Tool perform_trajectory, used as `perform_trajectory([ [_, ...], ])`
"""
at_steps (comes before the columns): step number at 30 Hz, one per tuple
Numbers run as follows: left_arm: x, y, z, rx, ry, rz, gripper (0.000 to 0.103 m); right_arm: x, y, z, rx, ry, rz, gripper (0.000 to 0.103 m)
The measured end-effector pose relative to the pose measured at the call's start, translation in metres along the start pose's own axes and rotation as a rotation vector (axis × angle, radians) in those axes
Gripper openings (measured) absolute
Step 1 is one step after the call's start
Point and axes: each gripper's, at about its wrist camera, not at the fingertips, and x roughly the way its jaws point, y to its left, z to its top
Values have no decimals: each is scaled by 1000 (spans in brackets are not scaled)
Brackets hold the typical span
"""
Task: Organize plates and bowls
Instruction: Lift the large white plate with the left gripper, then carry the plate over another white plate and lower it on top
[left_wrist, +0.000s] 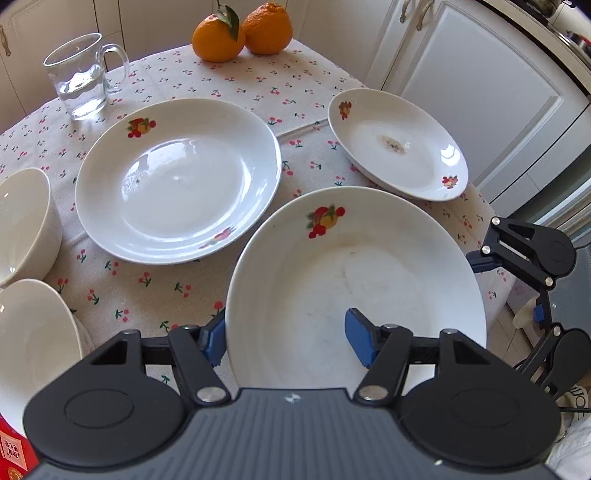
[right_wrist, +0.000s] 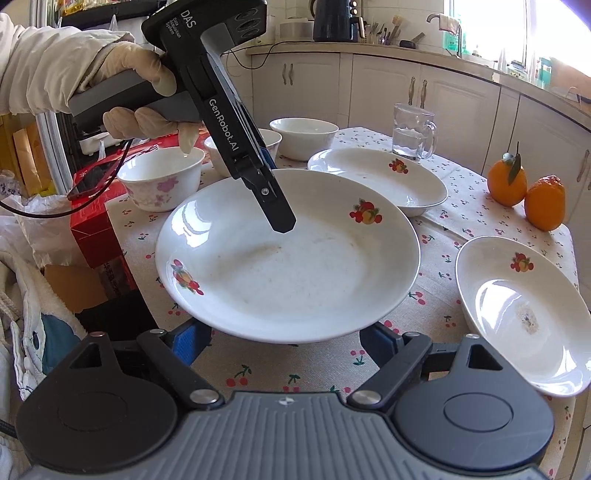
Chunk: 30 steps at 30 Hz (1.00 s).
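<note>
A large white plate with fruit prints (left_wrist: 354, 280) sits near the table's edge, also in the right wrist view (right_wrist: 288, 258). My left gripper (left_wrist: 286, 341) straddles its near rim, one blue pad outside and one inside, with a wide gap. It shows from outside in the right wrist view (right_wrist: 275, 206). My right gripper (right_wrist: 284, 341) is open, its blue pads low at the plate's opposite side. A second large plate (left_wrist: 177, 177) and a smaller stained plate (left_wrist: 397, 142) lie on the cloth. White bowls (left_wrist: 26, 221) stand at the left; a floral bowl (right_wrist: 162, 177) stands on a red box.
A glass mug of water (left_wrist: 83, 75) and two oranges (left_wrist: 242, 31) stand at the far side of the cherry-print tablecloth (left_wrist: 147, 295). A red box (right_wrist: 96, 229) sits by the table's edge. White cabinets (left_wrist: 480, 92) surround the table.
</note>
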Motion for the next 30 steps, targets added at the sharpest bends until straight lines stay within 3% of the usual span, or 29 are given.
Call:
perform_trajectory([
  [30, 24, -36, 88, 92, -18, -37, 64, -31, -72, -4, 32, -9, -90, 90],
])
